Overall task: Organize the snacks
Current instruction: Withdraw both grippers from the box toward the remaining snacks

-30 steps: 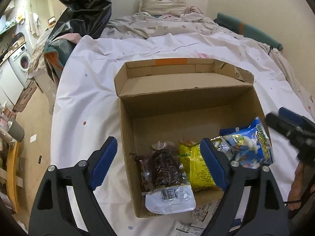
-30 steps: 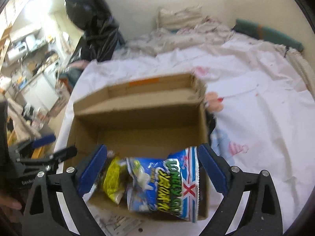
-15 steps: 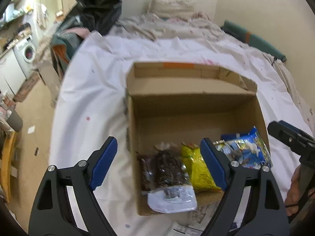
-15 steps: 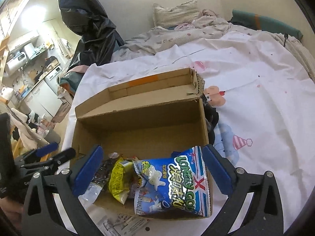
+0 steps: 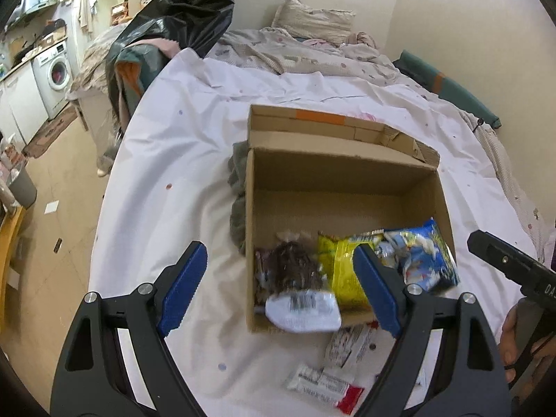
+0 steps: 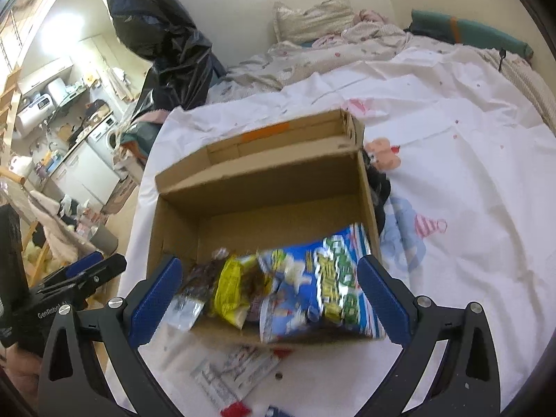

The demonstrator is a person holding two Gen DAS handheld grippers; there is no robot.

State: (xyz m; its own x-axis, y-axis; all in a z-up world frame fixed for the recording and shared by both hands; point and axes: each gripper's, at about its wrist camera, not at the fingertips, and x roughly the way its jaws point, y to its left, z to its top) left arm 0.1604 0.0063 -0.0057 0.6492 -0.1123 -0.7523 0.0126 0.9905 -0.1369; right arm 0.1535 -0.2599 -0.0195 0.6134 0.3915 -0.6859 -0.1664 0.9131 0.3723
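An open cardboard box [image 5: 344, 170] [image 6: 264, 180] sits on a white bedsheet. Along its near side lie a dark snack pack with a white end [image 5: 295, 285] [image 6: 194, 288], a yellow pack [image 5: 338, 271] [image 6: 232, 288] and a blue pack [image 5: 424, 260] [image 6: 323, 288]. Loose white and red sachets [image 5: 326, 382] [image 6: 232, 375] lie on the sheet in front of the box. My left gripper [image 5: 278, 288] is open and empty, raised before the box. My right gripper [image 6: 267, 295] is open and empty, also before the box.
A grey-green cloth [image 5: 238, 191] lies against the box's left wall. A black plastic bag [image 5: 184, 7] and a pillow [image 5: 312, 21] are at the far end of the bed. The bed edge drops to the floor [image 5: 52, 180] on the left.
Both grippers have drawn back and up from the box, bringing the loose sachets on the sheet into view. The packs in the box have not moved.
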